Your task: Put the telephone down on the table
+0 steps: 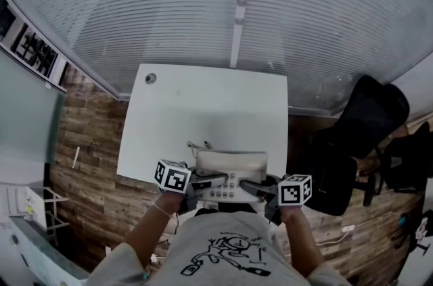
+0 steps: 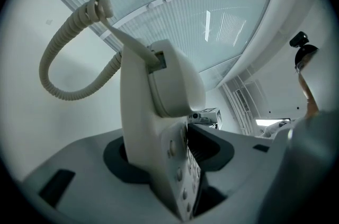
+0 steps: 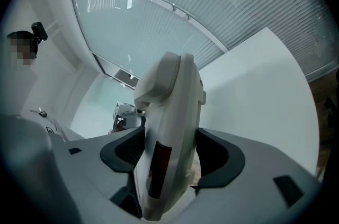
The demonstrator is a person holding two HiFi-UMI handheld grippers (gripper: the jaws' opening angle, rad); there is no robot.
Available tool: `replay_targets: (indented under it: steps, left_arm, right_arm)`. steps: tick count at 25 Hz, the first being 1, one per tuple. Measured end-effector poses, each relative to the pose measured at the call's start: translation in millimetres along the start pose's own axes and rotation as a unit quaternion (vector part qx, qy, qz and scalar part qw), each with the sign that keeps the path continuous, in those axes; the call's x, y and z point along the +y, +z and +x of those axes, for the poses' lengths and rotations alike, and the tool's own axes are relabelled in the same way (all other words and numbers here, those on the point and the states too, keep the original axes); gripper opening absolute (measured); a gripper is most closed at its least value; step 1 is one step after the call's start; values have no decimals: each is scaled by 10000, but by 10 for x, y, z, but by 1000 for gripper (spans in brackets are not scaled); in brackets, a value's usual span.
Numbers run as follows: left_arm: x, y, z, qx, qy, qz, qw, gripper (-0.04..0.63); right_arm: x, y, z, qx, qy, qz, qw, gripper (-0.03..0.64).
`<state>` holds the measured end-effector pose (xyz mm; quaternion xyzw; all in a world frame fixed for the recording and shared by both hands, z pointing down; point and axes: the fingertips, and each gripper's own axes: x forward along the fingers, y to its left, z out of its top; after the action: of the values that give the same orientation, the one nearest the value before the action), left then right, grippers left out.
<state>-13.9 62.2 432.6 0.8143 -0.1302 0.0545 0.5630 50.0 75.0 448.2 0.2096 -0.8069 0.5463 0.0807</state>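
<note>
A beige desk telephone (image 1: 230, 166), its handset on top, is held between my two grippers at the near edge of the white table (image 1: 203, 102). My left gripper (image 1: 205, 182) is shut on its left end and my right gripper (image 1: 257, 188) on its right end. In the left gripper view the telephone (image 2: 159, 96) stands between the pads (image 2: 119, 157), keypad side to the right, and its coiled cord (image 2: 53, 59) loops to the upper left. In the right gripper view the telephone's other end (image 3: 169, 122) fills the gap between the pads (image 3: 222, 157). I cannot tell whether it touches the tabletop.
A round cable hole (image 1: 150, 78) sits in the table's far left corner. A black office chair (image 1: 358, 136) stands right of the table on the wooden floor (image 1: 88, 163). A glass wall with blinds (image 1: 237, 1) runs behind the table.
</note>
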Motion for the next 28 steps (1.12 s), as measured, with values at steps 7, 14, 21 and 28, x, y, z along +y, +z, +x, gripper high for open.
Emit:
replay_targets:
  steps: [7, 14, 21, 28]
  left_arm:
    - [68, 232, 178, -58, 81, -52, 9999, 216]
    - [95, 395, 415, -16, 106, -58, 9999, 216]
    - [119, 495, 563, 7, 88, -72, 9999, 216]
    - [145, 615, 555, 64, 49, -31, 10000, 216]
  right_arm:
    - [-160, 260, -52, 67, 82, 16, 9999, 316]
    - [-347, 436, -168, 198, 98, 22, 9998, 316]
    - [-457, 545, -242, 240, 66, 53, 9997, 316]
    - [-461, 652, -203, 155, 32, 62, 9999, 316]
